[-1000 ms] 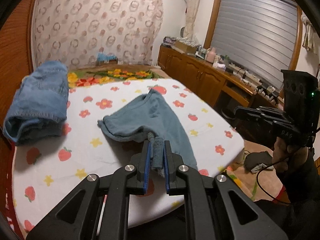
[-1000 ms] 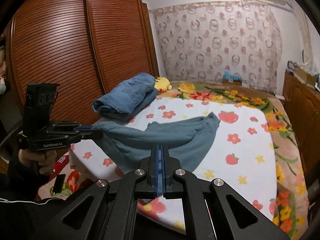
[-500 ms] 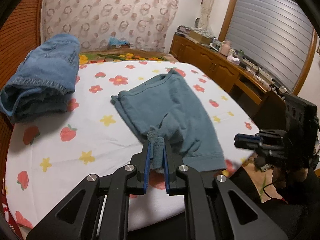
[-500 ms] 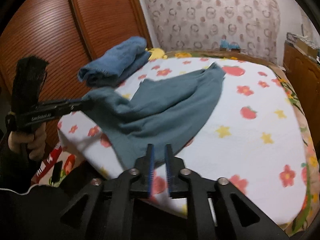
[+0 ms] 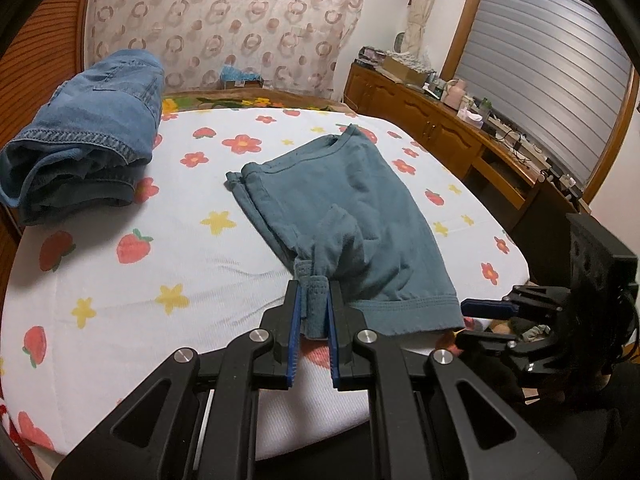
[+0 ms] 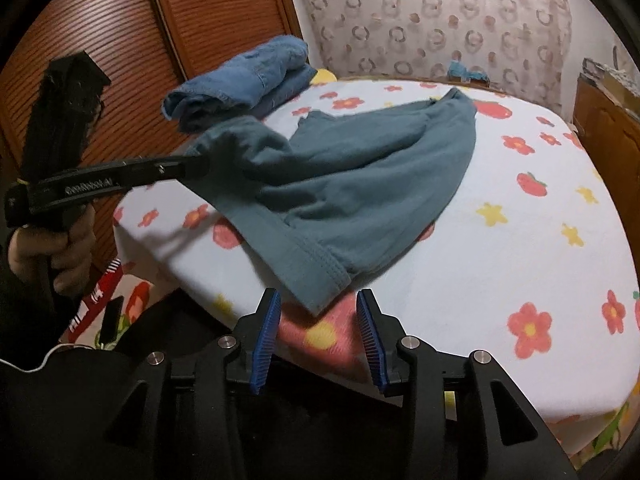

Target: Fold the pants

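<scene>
Left claw (image 5: 313, 304): angled downward, blue pads clamped tight on a bunched fold of cloth. A bare hand (image 6: 56, 248) grips its handle from below. Right claw (image 6: 318, 310): angled downward, jaws opening, pads parted with nothing pressed between them; the cloth's corner lies just ahead.

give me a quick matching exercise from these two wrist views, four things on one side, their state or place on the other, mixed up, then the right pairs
Things
1. left gripper
2. right gripper
3. teal pants
4. denim jeans

States or places
A. bundled near the wooden wardrobe side of the bed
B. jaws opening, nothing pressed between the pads
C. spread on the flowered sheet, one corner lifted
D. shut on a bunched bit of teal cloth

Pairs: 1-D, 2-B, 3-C, 4-A
</scene>
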{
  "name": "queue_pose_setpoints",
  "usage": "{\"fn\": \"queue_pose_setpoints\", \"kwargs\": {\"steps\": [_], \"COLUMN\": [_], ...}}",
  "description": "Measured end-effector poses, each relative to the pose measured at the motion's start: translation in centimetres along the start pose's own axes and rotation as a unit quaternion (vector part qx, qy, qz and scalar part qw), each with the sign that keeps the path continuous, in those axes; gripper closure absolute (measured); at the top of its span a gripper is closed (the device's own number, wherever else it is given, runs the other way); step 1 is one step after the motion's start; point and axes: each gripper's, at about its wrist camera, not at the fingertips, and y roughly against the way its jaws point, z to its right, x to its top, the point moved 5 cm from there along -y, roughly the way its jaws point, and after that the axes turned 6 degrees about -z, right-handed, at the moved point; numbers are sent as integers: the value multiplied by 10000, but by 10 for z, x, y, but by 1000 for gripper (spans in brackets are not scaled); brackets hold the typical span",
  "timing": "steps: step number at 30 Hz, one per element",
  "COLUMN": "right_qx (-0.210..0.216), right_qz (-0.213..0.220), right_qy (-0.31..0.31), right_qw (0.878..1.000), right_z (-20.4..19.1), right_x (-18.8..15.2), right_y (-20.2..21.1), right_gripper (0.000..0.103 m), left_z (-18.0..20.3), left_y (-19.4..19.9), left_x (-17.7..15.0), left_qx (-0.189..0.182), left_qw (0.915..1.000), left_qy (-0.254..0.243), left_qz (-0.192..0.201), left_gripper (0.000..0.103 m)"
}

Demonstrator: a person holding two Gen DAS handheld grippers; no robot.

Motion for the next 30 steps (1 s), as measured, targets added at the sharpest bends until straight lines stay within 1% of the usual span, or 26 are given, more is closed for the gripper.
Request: {"fn": "queue_pose_setpoints", "kwargs": {"steps": [4,5,6,9,13,16,20,24,30], "right_qx": [-212,-217,-167,-83,23,-54,-108,-102,29], "right_qz": [35,45,63,92,302,513,778,960,1119], "right_qy": [110,104,99,178,71,2,-36,-17,67], "right_qw": [9997,9997,9998,9998,9995,9987,9969,9953,9937], "right_z": [0,0,1,-1,11,21,29,24,17], "right_x": [6,7,9,8,10,15,22,20,20], "right_y": [-7,-7,-7,-4,21,43,70,87,100], "right_gripper": [62,68,86,95,97,98,99,99,99], "left_z": [1,1,2,4,11,25,45,52,55], "left_y": [-1,-1,-1,1,8,13,14,15,33], "left_x": [-3,-4,-4,-5,-7,-9,-12,-11,-6], "left_qx": [-8,-12,-18,-37,-205,-393,-533,-614,-703], "left_qw": [10000,10000,10000,10000,9998,9991,9981,9974,9968], "left_qy": [24,24,24,-11,-50,-132,-312,-358,-375], "left_qz": [-44,-47,-47,-47,-26,-34,-81,-90,79], "left_gripper": [90,90,90,90,90,90,90,90,90]}}
